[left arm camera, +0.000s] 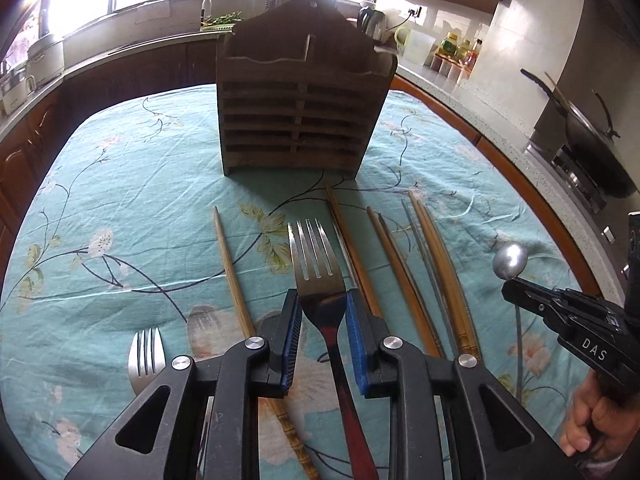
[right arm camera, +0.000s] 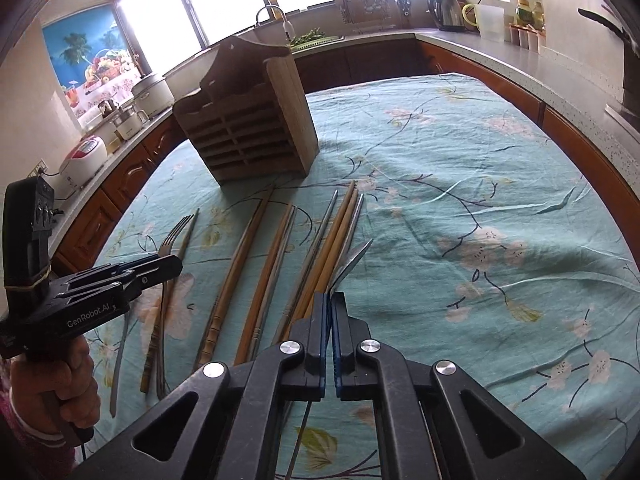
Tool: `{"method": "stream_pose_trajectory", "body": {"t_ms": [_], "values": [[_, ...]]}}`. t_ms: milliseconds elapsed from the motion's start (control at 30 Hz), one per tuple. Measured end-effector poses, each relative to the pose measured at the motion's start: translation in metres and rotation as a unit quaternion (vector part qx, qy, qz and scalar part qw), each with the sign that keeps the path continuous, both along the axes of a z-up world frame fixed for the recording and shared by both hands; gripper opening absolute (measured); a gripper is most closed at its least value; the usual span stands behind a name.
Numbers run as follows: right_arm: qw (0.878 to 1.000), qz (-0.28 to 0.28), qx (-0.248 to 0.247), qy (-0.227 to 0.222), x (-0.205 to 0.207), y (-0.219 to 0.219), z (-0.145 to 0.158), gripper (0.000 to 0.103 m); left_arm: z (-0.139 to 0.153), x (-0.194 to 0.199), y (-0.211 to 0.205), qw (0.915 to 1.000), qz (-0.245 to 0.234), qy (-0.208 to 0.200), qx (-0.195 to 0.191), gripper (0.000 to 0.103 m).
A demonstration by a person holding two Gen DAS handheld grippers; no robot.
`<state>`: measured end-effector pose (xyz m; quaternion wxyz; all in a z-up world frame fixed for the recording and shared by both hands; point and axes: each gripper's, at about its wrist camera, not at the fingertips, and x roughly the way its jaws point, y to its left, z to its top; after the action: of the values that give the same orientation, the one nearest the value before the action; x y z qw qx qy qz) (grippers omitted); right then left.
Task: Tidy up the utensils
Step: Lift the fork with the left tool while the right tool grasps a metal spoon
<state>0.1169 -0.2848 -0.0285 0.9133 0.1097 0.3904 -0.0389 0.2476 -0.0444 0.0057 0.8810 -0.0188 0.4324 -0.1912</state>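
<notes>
Two grippers each hold a piece of cutlery above a table spread with a teal floral cloth (left arm camera: 132,200). The left gripper (left arm camera: 321,312) pinches a fork (left arm camera: 316,264) at its neck between blue pads, tines pointing forward toward the wooden utensil holder (left arm camera: 304,116), handle running back under the camera. The right gripper (right arm camera: 330,308) has its jaws pressed together on the thin handle of a spoon (right arm camera: 352,258); in the left wrist view its round bowl (left arm camera: 511,261) sticks up beyond the fingertips, clear of the cloth. The holder stands upright near the far end of the table, its slatted front facing the grippers, its top compartments looking empty from here. Between the holder and the grippers lie several chopsticks (right arm camera: 320,256), wooden and metal, roughly parallel on the cloth. A single wooden chopstick (left arm camera: 234,272) lies apart on the left, and a second fork (left arm camera: 146,356) rests on the cloth beside the left gripper's body. A hand (left arm camera: 600,424) grips the right gripper's handle.
</notes>
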Motion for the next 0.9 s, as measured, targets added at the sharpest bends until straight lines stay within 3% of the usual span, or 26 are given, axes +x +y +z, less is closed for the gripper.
{"method": "stream_pose_trajectory", "body": {"t_ms": [500,900], "values": [[0.994,0.011,0.010,-0.106,-0.009,0.004,0.078,0.002,0.068,-0.056,0.050,0.9935,0.019,-0.088,-0.069,0.020],[0.987,0.018,-0.009,-0.159,0.024,0.008,0.118,0.002,0.089,-0.049,0.061,0.9879,0.037,-0.133,-0.072,0.020]]}}
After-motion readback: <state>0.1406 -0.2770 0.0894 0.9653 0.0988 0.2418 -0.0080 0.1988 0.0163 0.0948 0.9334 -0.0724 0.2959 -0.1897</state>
